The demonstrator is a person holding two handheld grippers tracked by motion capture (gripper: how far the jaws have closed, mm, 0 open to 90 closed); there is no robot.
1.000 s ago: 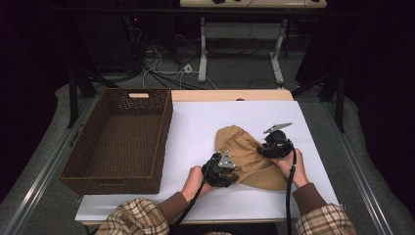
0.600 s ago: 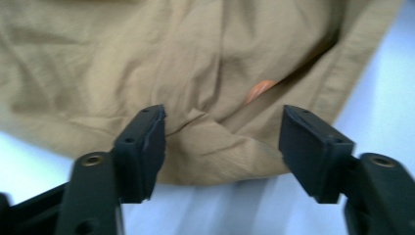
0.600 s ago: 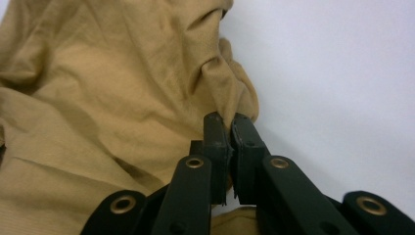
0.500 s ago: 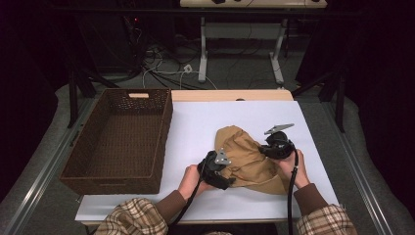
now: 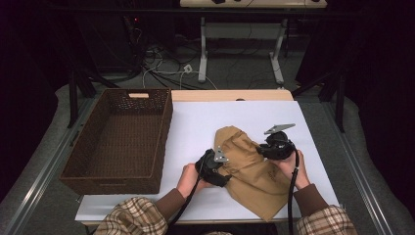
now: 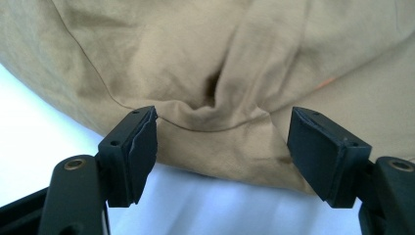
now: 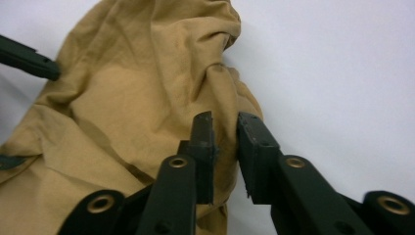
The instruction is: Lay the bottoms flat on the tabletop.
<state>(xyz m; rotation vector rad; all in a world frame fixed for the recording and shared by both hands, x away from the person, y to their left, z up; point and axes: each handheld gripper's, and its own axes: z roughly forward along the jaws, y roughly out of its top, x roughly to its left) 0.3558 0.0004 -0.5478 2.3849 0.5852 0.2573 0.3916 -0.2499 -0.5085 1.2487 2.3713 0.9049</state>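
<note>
left tongs [image 6: 222, 147] just opened off tan cloth [image 5: 249, 169]; right tongs [image 7: 226, 147] (slightly parted) opening; basket [image 5: 147, 171] empty.

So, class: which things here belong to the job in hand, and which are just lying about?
Part of the job:
- tan cloth
- left gripper, jaws wide apart at the cloth's edge
- right gripper, jaws nearly together around a fold
- white table

Lying about:
- wicker basket
- floor cables

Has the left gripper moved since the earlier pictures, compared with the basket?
Yes. The left gripper has shifted slightly toward the basket, to the cloth's left edge, and its jaws have just been opening.
</note>
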